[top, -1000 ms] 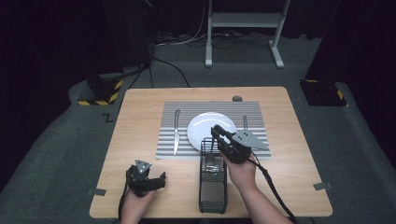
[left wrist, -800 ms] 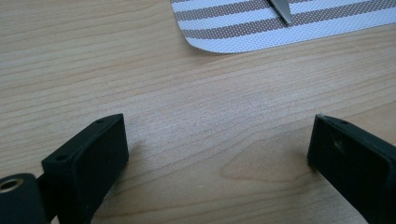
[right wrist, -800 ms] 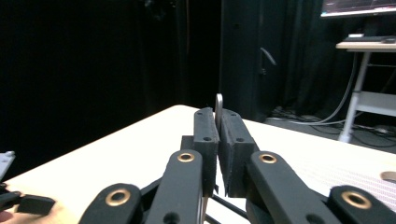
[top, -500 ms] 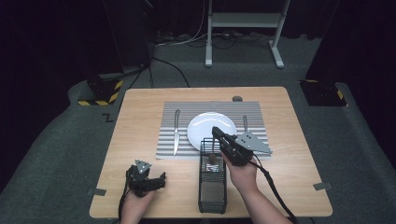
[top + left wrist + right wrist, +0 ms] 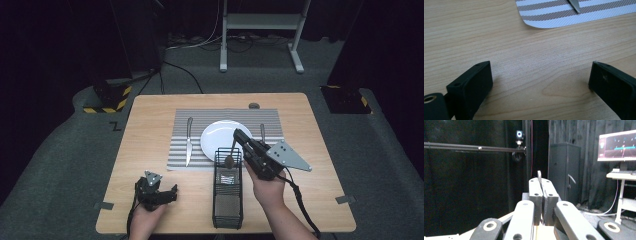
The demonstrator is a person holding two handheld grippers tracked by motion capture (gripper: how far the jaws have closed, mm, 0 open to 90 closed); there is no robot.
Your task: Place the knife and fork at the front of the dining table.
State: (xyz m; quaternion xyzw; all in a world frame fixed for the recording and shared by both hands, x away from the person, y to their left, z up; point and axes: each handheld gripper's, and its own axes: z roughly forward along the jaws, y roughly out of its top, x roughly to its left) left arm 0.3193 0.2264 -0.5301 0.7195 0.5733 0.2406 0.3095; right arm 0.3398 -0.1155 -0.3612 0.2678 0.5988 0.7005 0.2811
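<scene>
Now the right gripper (image 5: 237,134), its jaws just pressed together on a spoon's (image 5: 231,153) handle, is lifting it out of the black wire caddy (image 5: 228,200) at the desk's near edge; a second ago it was reaching lower into the basket. Bowl down, the spoon is hanging above the caddy's far end, beside the white plate (image 5: 220,136). Judging by this, placement on the striped mat (image 5: 180,156) comes next. Meanwhile the left gripper (image 5: 159,194) is resting spread by the near-left corner, holding nothing.

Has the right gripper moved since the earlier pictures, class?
Yes. In the high view the right gripper, shut on a spoon, has risen out of the black wire caddy, lifting the spoon's bowl to the caddy's rim and tipping toward the white plate.
</scene>
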